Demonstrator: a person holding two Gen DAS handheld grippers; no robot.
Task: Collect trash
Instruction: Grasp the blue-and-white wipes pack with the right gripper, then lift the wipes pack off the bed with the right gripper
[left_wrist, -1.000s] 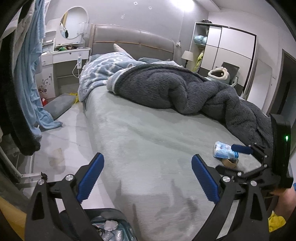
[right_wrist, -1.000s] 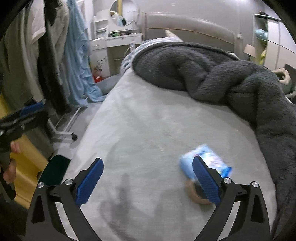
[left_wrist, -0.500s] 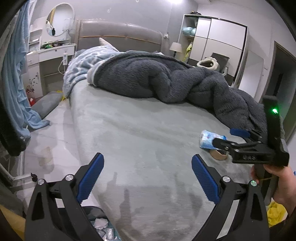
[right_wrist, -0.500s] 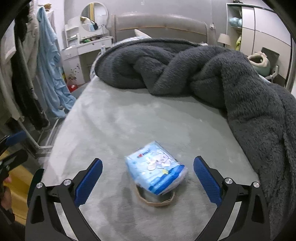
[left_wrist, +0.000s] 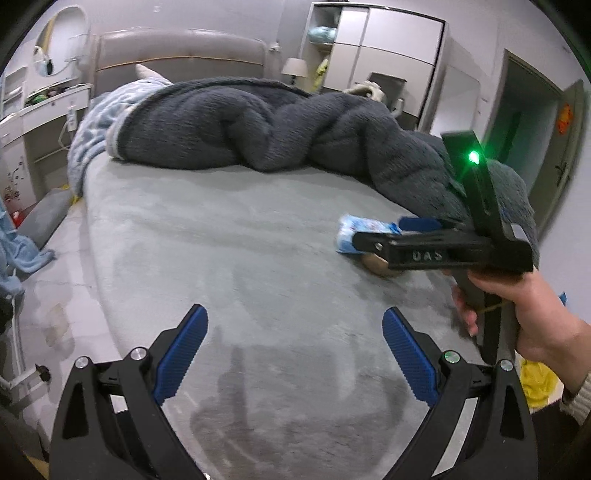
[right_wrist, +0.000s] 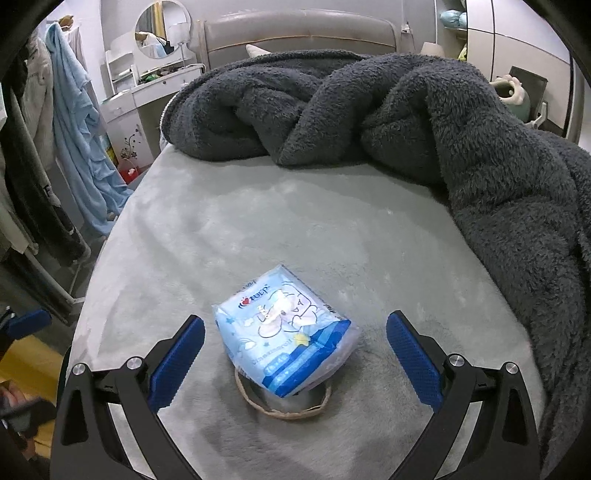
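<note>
Your right gripper (right_wrist: 294, 345) is spread wide around the blue tissue pack (right_wrist: 284, 338), which sits on a tape ring (right_wrist: 283, 400) on the grey bed (right_wrist: 295, 229). Its logo's too blurry to read. Your left gripper (left_wrist: 293, 345) is spread too, holding nothing; "UAS" shows on the right one's side.

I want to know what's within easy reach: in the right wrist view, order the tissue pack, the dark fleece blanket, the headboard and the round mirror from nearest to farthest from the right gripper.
1. tissue pack: between the open fingers of the right gripper, on a cardboard ring.
2. dark fleece blanket: beyond, heaped across the bed, running down the right.
3. headboard: behind the blanket.
4. round mirror: upper left, on the far wall; only slightly beyond the headboard.
</note>
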